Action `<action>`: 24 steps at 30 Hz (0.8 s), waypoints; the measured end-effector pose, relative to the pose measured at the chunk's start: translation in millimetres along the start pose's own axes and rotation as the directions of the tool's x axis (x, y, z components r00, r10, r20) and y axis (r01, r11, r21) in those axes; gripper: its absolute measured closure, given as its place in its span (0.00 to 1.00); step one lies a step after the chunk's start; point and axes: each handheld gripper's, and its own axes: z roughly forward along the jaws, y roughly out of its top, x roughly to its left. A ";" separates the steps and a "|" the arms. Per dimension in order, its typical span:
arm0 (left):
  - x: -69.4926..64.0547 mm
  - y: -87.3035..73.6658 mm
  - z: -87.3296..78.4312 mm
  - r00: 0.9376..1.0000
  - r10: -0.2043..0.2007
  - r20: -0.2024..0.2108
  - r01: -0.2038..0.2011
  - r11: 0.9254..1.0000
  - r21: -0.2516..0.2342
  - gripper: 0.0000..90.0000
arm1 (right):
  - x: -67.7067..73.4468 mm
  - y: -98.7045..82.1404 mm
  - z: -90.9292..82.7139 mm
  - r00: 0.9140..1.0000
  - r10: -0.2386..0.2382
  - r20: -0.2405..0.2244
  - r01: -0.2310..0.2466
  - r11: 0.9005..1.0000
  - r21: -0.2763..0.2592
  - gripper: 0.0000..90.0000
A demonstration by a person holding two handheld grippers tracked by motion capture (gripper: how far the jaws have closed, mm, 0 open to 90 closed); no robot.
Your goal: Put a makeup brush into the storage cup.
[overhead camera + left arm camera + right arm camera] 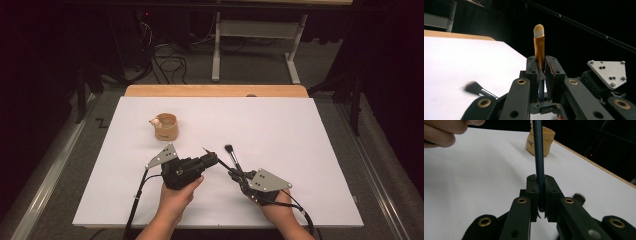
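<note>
While both hands sit near the desk's [320,150] near edge, the left tongs [541,66] are clamped on a gold-handled brush [539,47] with a pale tip, which rises straight out between the jaws. The right tongs [541,186] are clamped on a dark slim handle [539,152] that runs up past a tan cup [166,127]. That cup stands towards the desk's far left corner, with a small pale thing at its rim. A black-bristled brush [232,155] shows between the two tongs, its fluffy head pointing to the far edge.

white table [300,130] open right, cup [166,127] far left
</note>
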 end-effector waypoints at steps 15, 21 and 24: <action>-2.5 -0.1 -0.6 0.999 0.034 0.002 -0.034 0.999 -0.003 0.93 | -2.0 -1.8 1.1 1.000 0.018 0.013 -0.018 1.000 0.011 0.81; -3.7 0.6 -1.6 0.998 0.055 -0.015 -0.055 0.998 -0.002 0.93 | -1.9 -1.7 1.0 1.000 0.022 0.008 -0.022 1.000 0.010 0.75; -4.0 0.6 -2.0 0.997 0.070 -0.030 -0.070 0.998 0.007 0.93 | -1.4 -1.3 0.5 1.000 0.029 0.002 -0.029 1.000 0.010 0.72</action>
